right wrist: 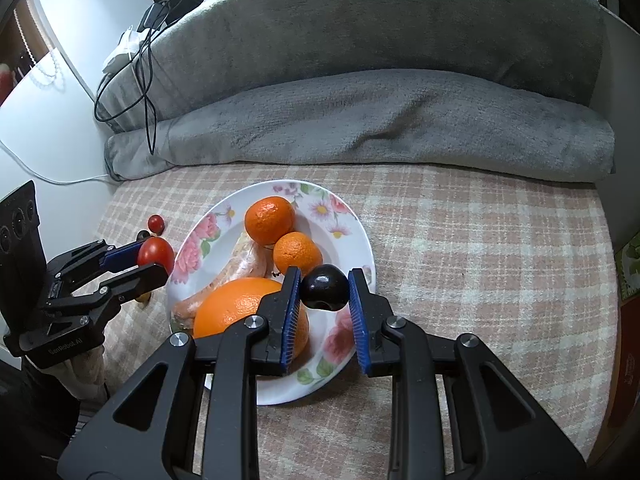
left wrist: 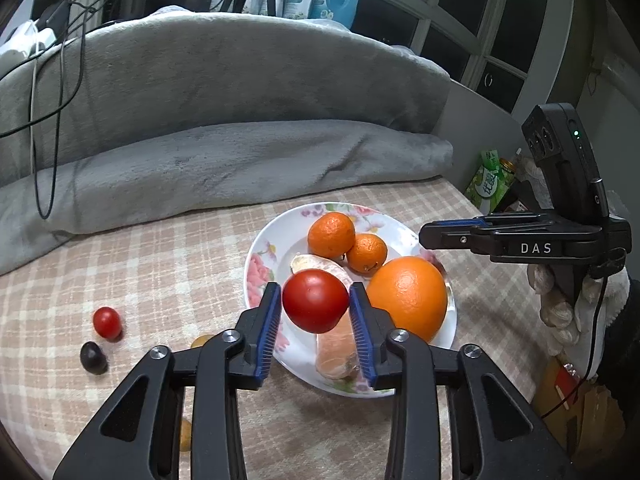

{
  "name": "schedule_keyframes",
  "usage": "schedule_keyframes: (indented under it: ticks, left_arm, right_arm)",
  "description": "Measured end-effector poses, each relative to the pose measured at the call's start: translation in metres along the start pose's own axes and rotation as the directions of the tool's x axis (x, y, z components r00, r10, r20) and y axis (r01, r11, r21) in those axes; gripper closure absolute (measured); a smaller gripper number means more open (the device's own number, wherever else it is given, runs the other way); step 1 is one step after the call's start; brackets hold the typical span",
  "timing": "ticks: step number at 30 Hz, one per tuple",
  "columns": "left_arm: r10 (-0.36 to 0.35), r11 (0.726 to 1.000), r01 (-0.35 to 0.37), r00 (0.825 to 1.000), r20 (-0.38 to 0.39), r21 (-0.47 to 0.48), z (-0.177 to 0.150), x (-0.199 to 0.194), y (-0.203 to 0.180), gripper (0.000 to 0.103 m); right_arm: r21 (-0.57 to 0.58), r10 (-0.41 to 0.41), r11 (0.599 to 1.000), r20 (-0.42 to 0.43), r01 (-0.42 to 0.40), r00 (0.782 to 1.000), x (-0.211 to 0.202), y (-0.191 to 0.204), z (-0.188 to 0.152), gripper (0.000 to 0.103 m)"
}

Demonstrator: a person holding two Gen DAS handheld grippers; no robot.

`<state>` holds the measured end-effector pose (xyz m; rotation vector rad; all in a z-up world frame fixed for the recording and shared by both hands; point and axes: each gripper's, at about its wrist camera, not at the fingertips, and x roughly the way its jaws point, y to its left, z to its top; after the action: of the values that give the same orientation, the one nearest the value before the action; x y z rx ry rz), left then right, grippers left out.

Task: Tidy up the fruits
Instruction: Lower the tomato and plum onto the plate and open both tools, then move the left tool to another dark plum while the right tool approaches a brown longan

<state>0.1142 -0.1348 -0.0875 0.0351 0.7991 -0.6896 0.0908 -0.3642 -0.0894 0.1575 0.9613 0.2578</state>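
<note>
While right gripper (right wrist: 325,276) ("DAS") clamped on plum (right wrist: 323,290), left gripper (left wrist: 315,290) jaws apart around tomato (left wrist: 315,302).

The peeled fruit (left wrist: 335,354) lies half hidden behind the red tomato (left wrist: 315,301) and the big orange (right wrist: 236,308); what it is, unclear. At seven o'clock in the left wrist view, two yellowish fruits (left wrist: 201,340) peek from behind the left gripper (left wrist: 314,330), mostly covered. At three o'clock, the green carton (left wrist: 489,180) shows print too small to read.
</note>
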Motion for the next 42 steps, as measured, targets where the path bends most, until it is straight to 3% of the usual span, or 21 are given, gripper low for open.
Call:
schedule_keyframes:
  ticks: [1,5,9,12,14,27,42]
  left_arm:
    - [-0.005,1.000,0.005,1.000,0.003,-0.002,0.000,0.000,0.000,0.055]
    - [-0.005,1.000,0.005,1.000,0.007,-0.003,-0.001,-0.002,0.001,0.049]
    - [-0.005,1.000,0.005,1.000,0.016,-0.002,-0.001,-0.005,0.000,0.043]
    - [0.002,1.000,-0.002,1.000,0.023,0.004,-0.001,-0.007,-0.001,0.033]
    - [0.004,1.000,-0.005,1.000,0.025,0.005,-0.001,-0.008,-0.002,0.033]
    - [0.045,0.999,-0.045,0.998,0.047,-0.005,-0.005,-0.024,0.001,0.032]
    - [0.112,0.991,-0.105,0.991,0.078,-0.084,-0.012,-0.054,0.037,0.032]
  right_arm:
    - [-0.001,-0.001,1.000,0.002,0.001,1.000,0.000,0.000,0.000,0.077]
    - [0.003,-0.017,1.000,0.028,0.017,0.999,-0.004,0.000,0.001,0.042]
    - [0.014,-0.016,1.000,0.043,0.015,0.999,-0.008,-0.002,0.002,0.040]
    - [0.012,-0.029,1.000,0.061,0.028,0.998,-0.011,-0.001,0.003,0.027]
    - [0.008,-0.032,0.999,0.067,0.031,0.997,-0.012,0.001,0.003,0.021]
    - [-0.017,-0.045,0.999,0.092,0.047,0.995,-0.023,0.018,0.005,0.020]
    - [-0.062,0.006,0.998,0.122,0.001,0.992,-0.036,0.052,0.008,0.020]
